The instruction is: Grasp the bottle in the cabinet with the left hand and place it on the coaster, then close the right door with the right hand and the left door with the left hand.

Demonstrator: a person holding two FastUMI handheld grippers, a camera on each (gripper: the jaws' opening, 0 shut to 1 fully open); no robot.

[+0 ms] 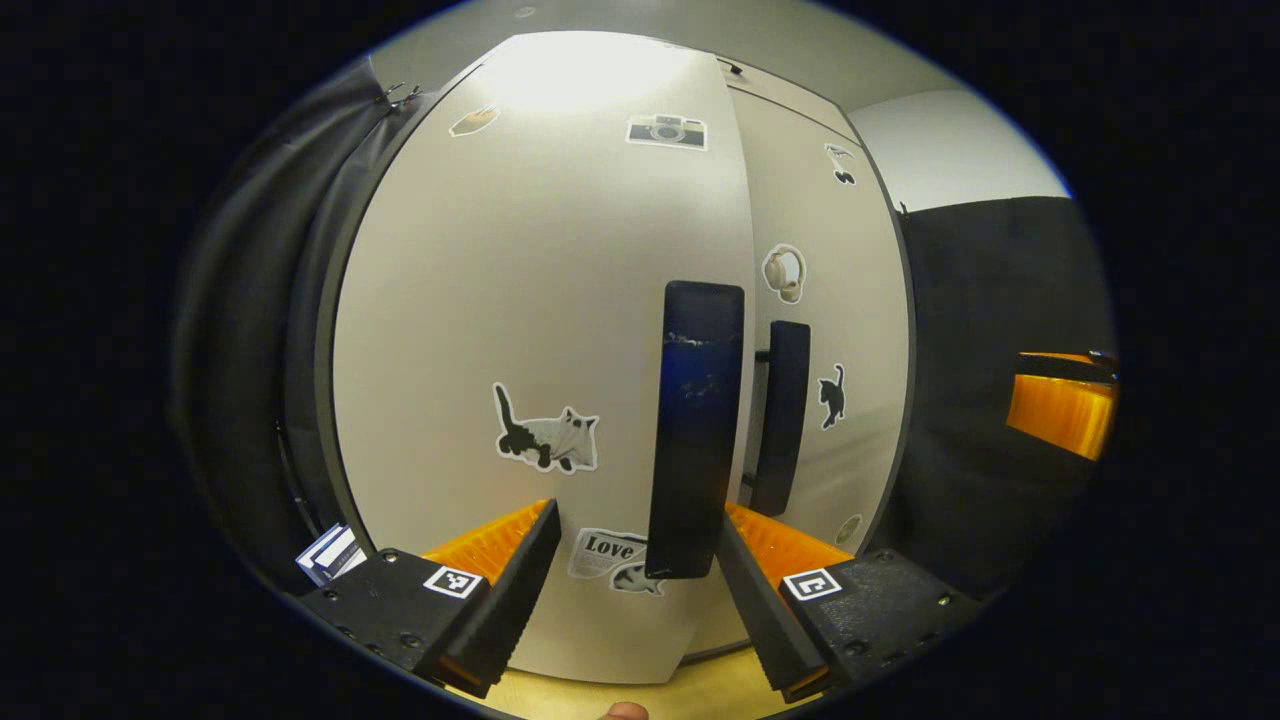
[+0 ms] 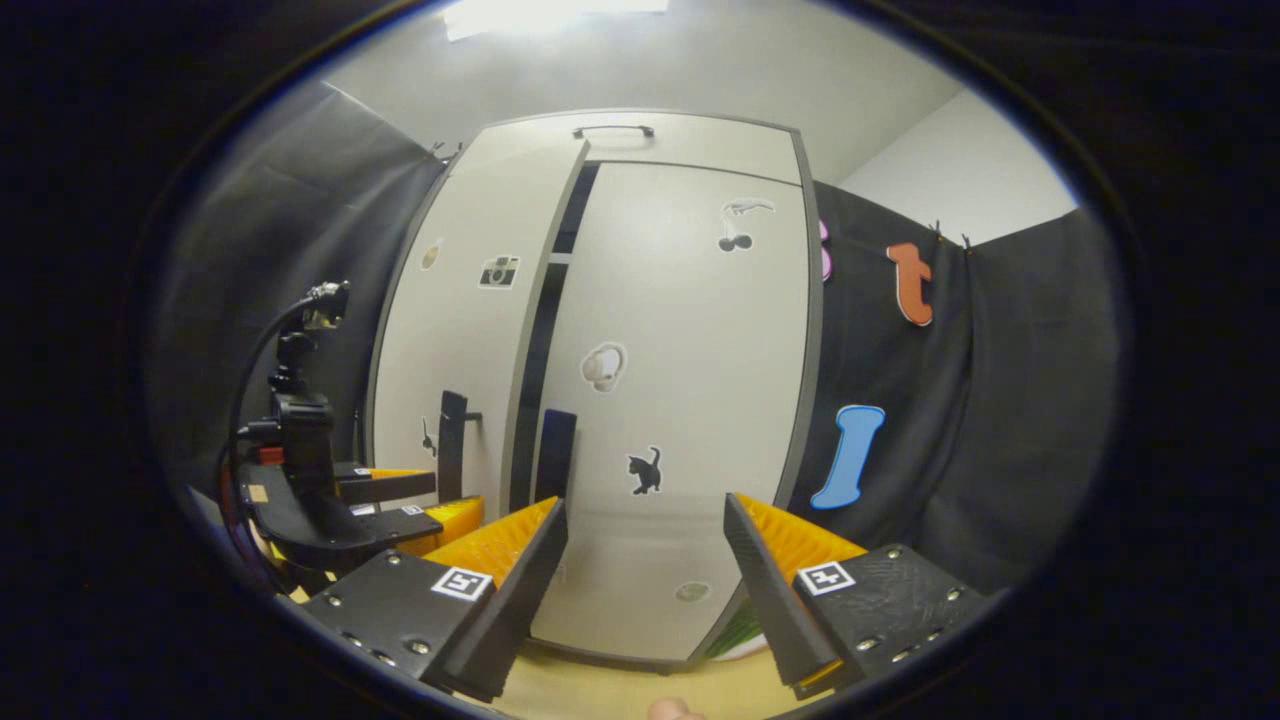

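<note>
Cabinet [image 2: 640, 400] nearly shut, both grippers hovering before its doors with nothing held.

The pale cabinet stands on a light wooden table [image 2: 600, 690] against the black cloth wall. In the right gripper view its right door [image 2: 690, 400] lies flush and closed, while the left door [image 2: 460, 330] stands slightly ajar, a dark gap showing between the two. In the left gripper view the left door [image 1: 540, 350] looms close, its dark upright handle [image 1: 695, 430] just ahead between the fingers, the right door's handle [image 1: 782, 415] beside it. The left gripper [image 1: 635, 590] has its fingers spread wide, holding nothing; seen from the right gripper view it [image 2: 400, 500] sits near the left door's handle [image 2: 452, 445]. The right gripper [image 2: 645, 590] is likewise spread wide and empty, facing the right door. Bottle and coaster cannot be made out.
</note>
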